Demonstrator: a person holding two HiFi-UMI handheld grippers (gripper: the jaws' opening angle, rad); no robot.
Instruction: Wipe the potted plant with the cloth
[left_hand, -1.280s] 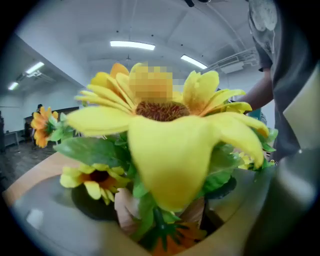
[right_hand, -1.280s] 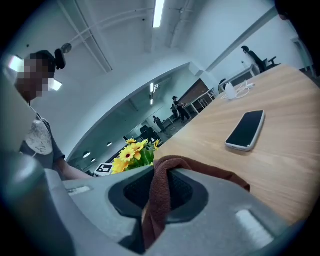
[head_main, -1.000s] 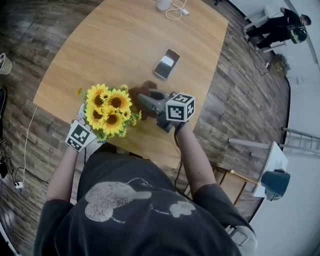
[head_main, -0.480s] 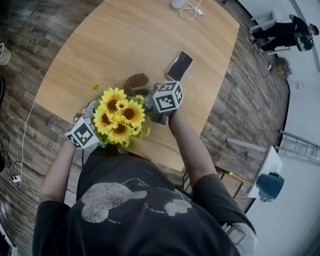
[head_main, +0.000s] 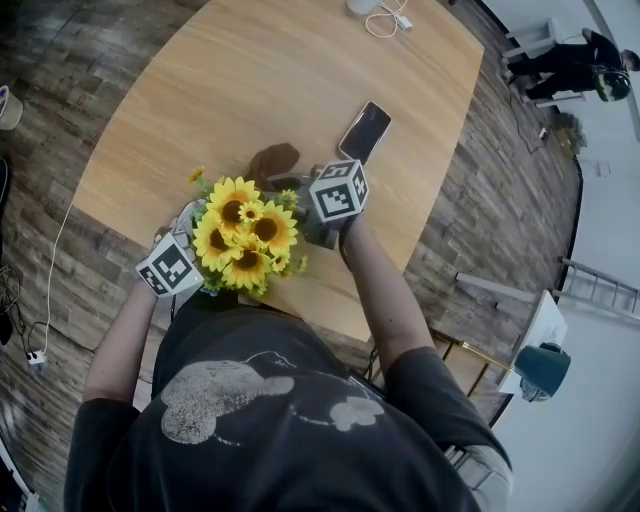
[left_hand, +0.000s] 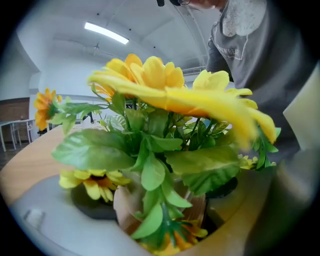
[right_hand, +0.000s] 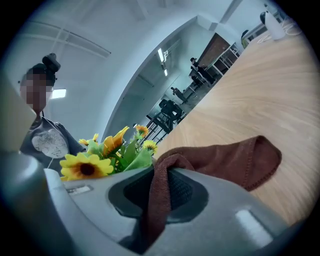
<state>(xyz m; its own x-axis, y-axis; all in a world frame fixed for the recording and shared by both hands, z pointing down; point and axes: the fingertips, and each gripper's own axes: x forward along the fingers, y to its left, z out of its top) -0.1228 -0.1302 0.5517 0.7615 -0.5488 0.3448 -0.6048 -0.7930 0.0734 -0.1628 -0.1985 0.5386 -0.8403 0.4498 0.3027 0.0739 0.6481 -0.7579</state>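
Right gripper swings in beside the sunflowers

Over the last second the right gripper (right_hand: 160, 189) has come in from a little way off at the plant's right to just beside the potted plant (head_main: 245, 235). It has barely shifted in the last half of that second. Its jaws are pinched together on the cloth (head_main: 272, 160), whose free end has come along and now lies on the table (head_main: 250, 70) just beyond the blooms. The left gripper (left_hand: 155, 205) has kept its place on the plant's other side. Its jaws have just been opening a little, yet they stand wide with the pot between them, pads against its sides. Counted: two grippers, one potted plant with four large blooms and a few small ones, one brown cloth, one phone (head_main: 365, 130) lying flat past the right gripper, one table
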